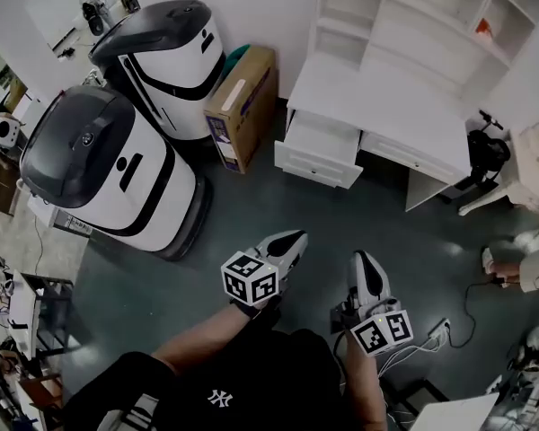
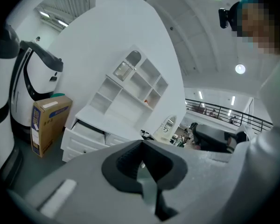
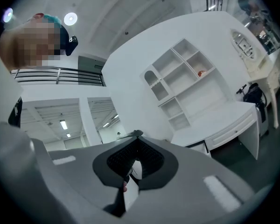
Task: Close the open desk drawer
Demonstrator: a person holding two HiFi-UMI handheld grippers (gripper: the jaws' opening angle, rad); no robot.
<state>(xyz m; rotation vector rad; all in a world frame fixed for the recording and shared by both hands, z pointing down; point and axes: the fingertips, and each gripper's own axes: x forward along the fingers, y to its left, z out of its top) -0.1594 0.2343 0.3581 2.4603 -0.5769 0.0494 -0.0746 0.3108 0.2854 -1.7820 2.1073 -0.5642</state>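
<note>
Near: left tongs (image 1: pixel 286 243) and right tongs (image 1: pixel 363 263), each pressed together, nothing held, over dark floor (image 1: pixel 341 214). Well beyond: white surface (image 1: pixel 377 97), its left drawer (image 1: pixel 322 151) pulled out. Cardboard box (image 1: pixel 242 106) beside it; 2 white machines (image 1: pixel 108 164) farther left.

A robotics lab is showing itself: white robots (image 1: pixel 108 164) are standing beside a box (image 1: pixel 242 106), a staged desk (image 1: pixel 377 97) and trailing cables (image 1: pixel 472 299).

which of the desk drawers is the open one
The top drawer nearest the cardboard box, pulled out from under the desktop; the wide drawer beside it sits flush.
</note>
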